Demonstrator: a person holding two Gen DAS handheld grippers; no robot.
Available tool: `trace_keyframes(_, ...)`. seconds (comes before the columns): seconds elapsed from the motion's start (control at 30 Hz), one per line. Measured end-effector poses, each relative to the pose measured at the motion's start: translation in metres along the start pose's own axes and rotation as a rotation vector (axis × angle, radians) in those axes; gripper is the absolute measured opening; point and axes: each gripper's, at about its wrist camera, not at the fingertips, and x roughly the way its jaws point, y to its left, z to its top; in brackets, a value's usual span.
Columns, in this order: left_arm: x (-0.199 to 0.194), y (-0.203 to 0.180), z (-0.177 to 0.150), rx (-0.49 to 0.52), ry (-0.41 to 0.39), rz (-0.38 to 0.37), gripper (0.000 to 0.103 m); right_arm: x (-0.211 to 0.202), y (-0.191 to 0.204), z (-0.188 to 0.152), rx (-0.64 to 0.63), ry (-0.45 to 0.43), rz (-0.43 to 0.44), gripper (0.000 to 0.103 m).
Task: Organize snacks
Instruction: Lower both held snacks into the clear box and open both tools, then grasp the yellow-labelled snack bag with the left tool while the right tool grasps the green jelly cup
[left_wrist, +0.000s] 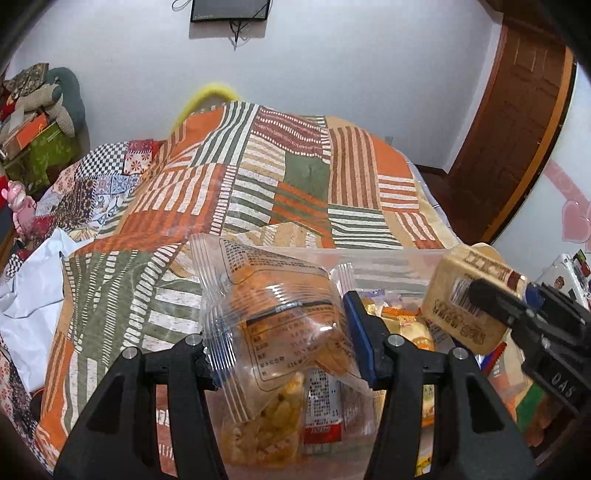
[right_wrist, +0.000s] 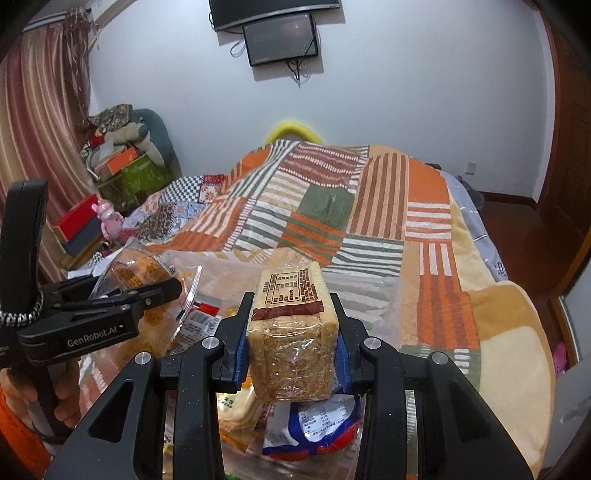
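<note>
My left gripper (left_wrist: 284, 332) is shut on a clear packet of orange snacks (left_wrist: 273, 314), held above a clear plastic bin (left_wrist: 388, 258) on the bed. The same packet shows at the left of the right wrist view (right_wrist: 140, 273), with the left gripper (right_wrist: 173, 288) around it. My right gripper (right_wrist: 291, 332) is shut on a wrapped tan cereal block (right_wrist: 291, 332), held over the bin. That block shows at the right of the left wrist view (left_wrist: 469, 291). Several more snack packets (left_wrist: 406, 325) lie in the bin below, among them a blue and red one (right_wrist: 314, 428).
A patchwork quilt (left_wrist: 258, 177) in orange, green and white covers the bed. White paper (left_wrist: 29, 288) lies at the left. Boxes and stuffed toys (right_wrist: 125, 147) pile up by the curtain. A wooden door (left_wrist: 517, 122) stands at the right.
</note>
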Motion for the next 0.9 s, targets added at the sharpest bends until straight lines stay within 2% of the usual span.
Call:
trace_keyframes(0.1, 0.005, -0.001, 0.000, -0.011, 0.005, 0.024, 0.053, 0.001, 0.001, -0.001, -0.009, 0.005, -0.007, 0.034)
trace_keyframes(0.33, 0.003, 0.000, -0.004, -0.029, 0.024, 0.008, 0.060, -0.002, -0.002, -0.002, -0.015, 0.019, -0.024, 0.035)
trace_keyframes(0.43, -0.008, -0.001, -0.008, -0.026, 0.012, 0.006, 0.065, -0.009, -0.003, -0.004, -0.011, 0.016, -0.031, 0.043)
trace_keyframes(0.5, -0.017, -0.003, -0.009, -0.006, 0.001, 0.009, 0.070, -0.016, -0.006, -0.005, -0.006, 0.005, -0.028, 0.052)
trace_keyframes(0.67, -0.039, -0.009, -0.016, 0.036, -0.007, 0.002, 0.075, -0.036, -0.009, -0.009, -0.007, -0.010, -0.019, 0.053)
trace_keyframes(0.9, -0.062, -0.014, -0.041, 0.060, 0.009, -0.013, 0.078, -0.066, -0.013, -0.027, -0.030, -0.030, -0.032, 0.065)
